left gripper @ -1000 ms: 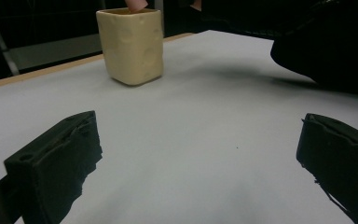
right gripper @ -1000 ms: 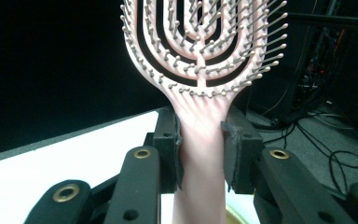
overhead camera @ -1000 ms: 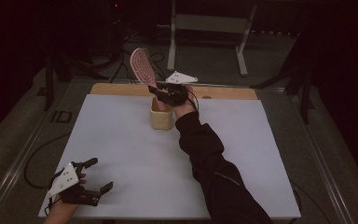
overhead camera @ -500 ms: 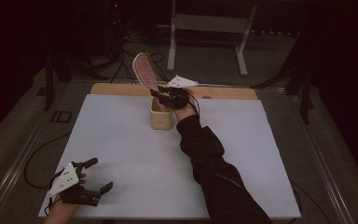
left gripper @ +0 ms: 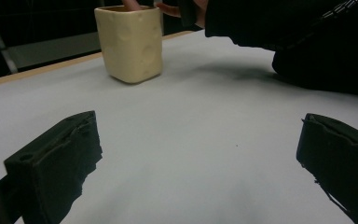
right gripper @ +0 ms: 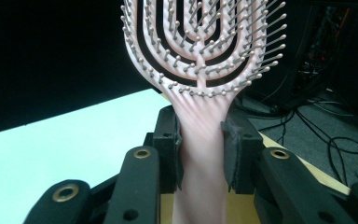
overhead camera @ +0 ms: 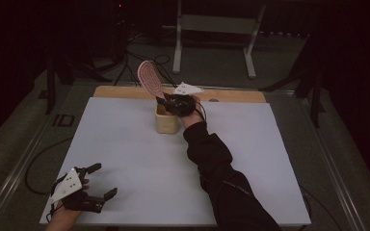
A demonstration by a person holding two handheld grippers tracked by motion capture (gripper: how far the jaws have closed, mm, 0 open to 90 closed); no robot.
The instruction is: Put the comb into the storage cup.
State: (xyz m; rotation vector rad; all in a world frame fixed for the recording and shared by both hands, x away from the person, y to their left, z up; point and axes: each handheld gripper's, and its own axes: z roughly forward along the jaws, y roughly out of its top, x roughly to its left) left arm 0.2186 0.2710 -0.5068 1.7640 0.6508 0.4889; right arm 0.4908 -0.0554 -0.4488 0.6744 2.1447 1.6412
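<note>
Gripping pink hairbrush (right gripper: 200, 70) handle btwn right tongs (right gripper: 200, 154), over cup (overhead camera: 166, 120).

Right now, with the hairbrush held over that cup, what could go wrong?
1. The right hand-held gripper pinches only the narrow handle of the pink hairbrush, whose wide head sits high and tilted; it could pivot or slip in the jaws.
2. The cream cup stands free on the table, right under the gripper; a sideways nudge might tip or slide it.
3. The left hand-held gripper rests open and far away, so it cannot steady the cup.
</note>
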